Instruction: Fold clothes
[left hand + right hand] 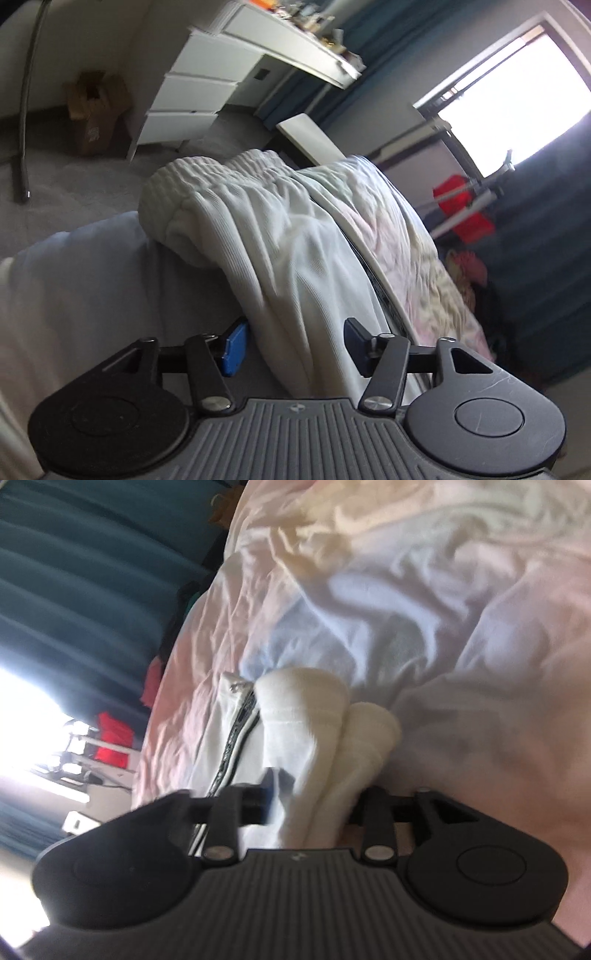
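Rumpled pale bedding (424,590) covered the bed, with teal curtains (74,572) and a white desk (258,40) behind. On it lay a white zip-up garment (266,236), its ribbed hem bunched up. The left gripper (295,345) had its jaws spread wide, the cloth draped between them without being pinched. The right gripper (314,805) had its jaws closed on a thick fold of the same garment (317,746).
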The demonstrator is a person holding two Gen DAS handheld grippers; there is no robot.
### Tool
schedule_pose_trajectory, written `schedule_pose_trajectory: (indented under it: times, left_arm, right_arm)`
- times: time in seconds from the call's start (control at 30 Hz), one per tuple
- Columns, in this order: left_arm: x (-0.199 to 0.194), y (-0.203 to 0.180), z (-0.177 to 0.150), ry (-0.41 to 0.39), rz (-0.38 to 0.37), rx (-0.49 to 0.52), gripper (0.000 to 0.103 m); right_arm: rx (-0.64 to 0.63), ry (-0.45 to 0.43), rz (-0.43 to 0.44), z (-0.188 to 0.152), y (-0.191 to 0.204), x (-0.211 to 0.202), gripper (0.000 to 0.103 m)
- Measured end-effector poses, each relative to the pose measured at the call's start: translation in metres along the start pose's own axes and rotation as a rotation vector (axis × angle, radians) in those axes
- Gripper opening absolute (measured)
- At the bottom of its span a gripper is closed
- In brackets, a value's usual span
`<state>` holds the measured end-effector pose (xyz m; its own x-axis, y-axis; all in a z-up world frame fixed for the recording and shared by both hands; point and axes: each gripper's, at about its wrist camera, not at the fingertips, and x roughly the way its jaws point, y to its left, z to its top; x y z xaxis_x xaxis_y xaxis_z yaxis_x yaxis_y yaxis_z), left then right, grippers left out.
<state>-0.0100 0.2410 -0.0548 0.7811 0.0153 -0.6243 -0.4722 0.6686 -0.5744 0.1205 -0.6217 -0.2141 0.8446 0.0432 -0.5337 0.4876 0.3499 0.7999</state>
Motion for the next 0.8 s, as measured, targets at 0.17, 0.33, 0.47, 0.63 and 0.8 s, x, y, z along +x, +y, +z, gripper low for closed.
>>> schedule_pose_trajectory:
  times: [0.17, 0.33, 0.47, 0.63, 0.8]
  left_arm:
    - [-0.023, -0.051, -0.036, -0.096, -0.001, 0.207, 0.071]
    - [-0.006, -0.107, -0.085, -0.038, -0.096, 0.339, 0.074]
    - [0.038, -0.155, -0.119, 0.058, -0.183, 0.434, 0.073]
    - [0.082, -0.205, -0.162, 0.061, -0.271, 0.619, 0.073]
    - [0.113, -0.213, -0.209, 0.069, -0.244, 0.783, 0.072]
  right_arm:
    - [0.002, 0.016, 0.119, 0.003, -0.003, 0.008, 0.072]
    - [0.014, -0.002, 0.194, 0.004, -0.006, 0.014, 0.072]
    - [0.002, 0.002, 0.185, 0.003, -0.005, 0.021, 0.072]
    - [-0.022, -0.012, 0.196, 0.005, -0.004, 0.028, 0.072]
    - [-0.023, -0.038, 0.194, 0.007, -0.004, 0.033, 0.072]
